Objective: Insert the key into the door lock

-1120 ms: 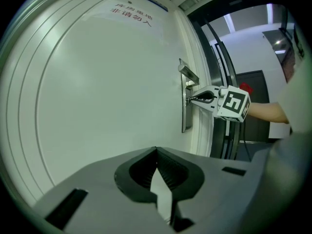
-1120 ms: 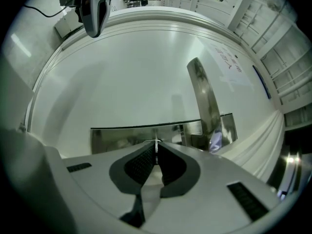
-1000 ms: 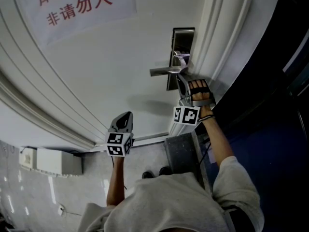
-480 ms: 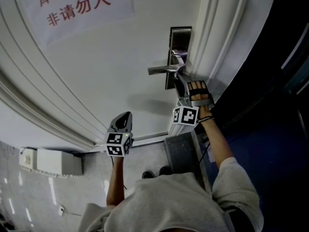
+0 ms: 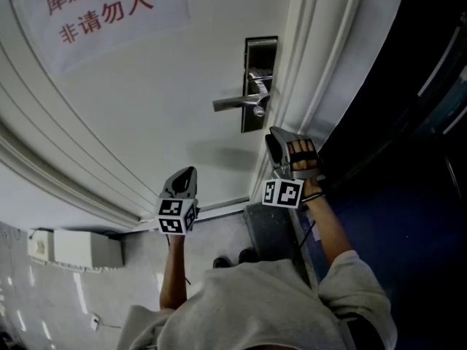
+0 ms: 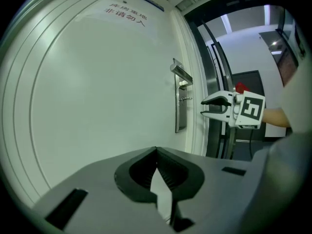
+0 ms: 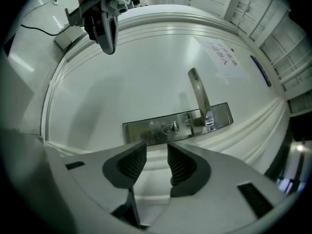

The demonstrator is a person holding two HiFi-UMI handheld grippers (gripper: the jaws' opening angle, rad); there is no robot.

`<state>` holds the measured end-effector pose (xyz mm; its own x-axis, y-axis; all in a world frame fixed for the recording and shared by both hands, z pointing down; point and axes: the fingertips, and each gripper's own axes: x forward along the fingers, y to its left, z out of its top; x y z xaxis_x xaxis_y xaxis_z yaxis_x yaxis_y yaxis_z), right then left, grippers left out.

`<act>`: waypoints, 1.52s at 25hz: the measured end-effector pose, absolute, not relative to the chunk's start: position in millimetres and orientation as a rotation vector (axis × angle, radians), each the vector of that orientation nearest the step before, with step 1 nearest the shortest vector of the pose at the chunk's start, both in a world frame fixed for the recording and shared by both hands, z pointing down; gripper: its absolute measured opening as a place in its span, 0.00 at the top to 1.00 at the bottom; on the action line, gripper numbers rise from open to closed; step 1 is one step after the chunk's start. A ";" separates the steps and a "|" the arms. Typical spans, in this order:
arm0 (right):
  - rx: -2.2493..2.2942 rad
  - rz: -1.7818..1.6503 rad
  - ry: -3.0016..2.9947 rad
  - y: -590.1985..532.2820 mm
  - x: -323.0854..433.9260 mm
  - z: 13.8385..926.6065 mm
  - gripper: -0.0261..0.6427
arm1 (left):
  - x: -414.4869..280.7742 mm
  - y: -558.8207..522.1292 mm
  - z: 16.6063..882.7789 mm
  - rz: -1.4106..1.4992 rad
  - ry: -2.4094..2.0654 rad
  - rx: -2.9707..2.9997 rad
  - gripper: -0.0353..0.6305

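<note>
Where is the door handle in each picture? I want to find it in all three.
Head view: the door handle is just above the middle, sticking left from the metal lock plate.
Left gripper view: the handle is right of the middle, near the plate's top.
Right gripper view: the handle is right of the middle, standing up from the plate.
Shared landmark: the sign with red writing on the door.
</note>
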<state>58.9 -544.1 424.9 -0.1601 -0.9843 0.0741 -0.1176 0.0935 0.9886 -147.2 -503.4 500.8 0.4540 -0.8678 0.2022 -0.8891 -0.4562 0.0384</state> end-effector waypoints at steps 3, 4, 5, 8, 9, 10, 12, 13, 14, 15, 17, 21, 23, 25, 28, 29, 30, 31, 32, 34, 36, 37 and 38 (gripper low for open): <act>1.166 -1.182 -1.454 -537.8 65.4 434.1 0.79 | -139.6 -504.3 500.3 0.232 -1.535 2.572 0.92; 1.171 -1.180 -1.451 -536.1 67.4 435.9 0.83 | -137.4 -504.6 500.1 0.233 -1.529 2.577 0.92; 1.175 -1.177 -1.449 -534.6 68.9 437.3 0.86 | -135.7 -504.8 500.0 0.234 -1.524 2.580 0.92; 1.177 -1.166 -1.453 -531.7 71.3 440.8 0.91 | -133.0 -504.8 500.2 0.236 -1.517 2.584 0.92; 1.175 -1.160 -1.454 -531.5 72.0 442.1 0.92 | -132.6 -504.8 500.2 0.236 -1.516 2.585 0.92; 1.173 -1.152 -1.458 -531.6 72.9 443.3 0.92 | -132.2 -505.0 500.0 0.236 -1.515 2.586 0.92; 1.180 -1.132 -1.477 -531.6 74.3 444.5 0.92 | -132.0 -505.6 499.0 0.234 -1.516 2.587 0.92; 1.191 -1.116 -1.498 -531.4 74.6 444.6 0.92 | -132.3 -505.9 498.3 0.232 -1.517 2.587 0.92; 1.206 -1.093 -1.527 -531.2 74.7 444.6 0.92 | -132.8 -506.1 497.7 0.231 -1.519 2.587 0.92; 1.226 -1.059 -1.565 -531.0 74.6 444.6 0.92 | -133.7 -506.3 497.2 0.231 -1.521 2.586 0.92; 1.273 -0.970 -1.663 -530.0 73.5 444.1 0.92 | -135.7 -506.5 497.0 0.233 -1.529 2.584 0.92; 1.384 -0.775 -1.883 -527.8 69.6 441.5 0.93 | -139.3 -507.9 496.7 0.234 -1.542 2.578 0.92; 1.435 -0.658 -1.995 -526.9 68.3 441.9 0.93 | -140.7 -508.3 496.1 0.233 -1.548 2.575 0.92; 1.488 -0.530 -2.111 -526.4 68.6 443.4 0.93 | -142.4 -508.9 494.8 0.232 -1.553 2.573 0.92; 1.568 -0.352 -2.271 -526.8 70.8 442.7 0.93 | -144.3 -510.7 492.8 0.229 -1.561 2.571 0.92; 1.587 -0.305 -2.311 -526.7 71.1 442.2 0.93 | -144.8 -511.1 492.2 0.228 -1.563 2.571 0.92; 1.602 -0.268 -2.341 -526.6 71.0 442.2 0.93 | -145.3 -511.5 491.6 0.227 -1.565 2.571 0.92; 1.614 -0.240 -2.363 -526.4 70.7 442.9 0.93 | -146.2 -511.6 491.2 0.226 -1.567 2.570 0.92; 1.622 -0.217 -2.383 -525.9 70.1 444.2 0.93 | -147.2 -511.5 491.1 0.225 -1.570 2.568 0.92; 1.631 -0.181 -2.424 -524.3 68.5 447.9 0.93 | -149.2 -511.5 491.5 0.223 -1.577 2.563 0.92; 1.635 -0.155 -2.469 -522.8 67.1 450.5 0.93 | -151.0 -511.8 491.5 0.224 -1.584 2.557 0.92; 1.634 -0.142 -2.490 -522.1 66.0 451.2 0.93 | -152.0 -512.1 491.4 0.224 -1.587 2.555 0.92; 1.632 -0.132 -2.505 -521.6 64.7 451.7 0.93 | -152.9 -512.5 491.3 0.223 -1.590 2.554 0.92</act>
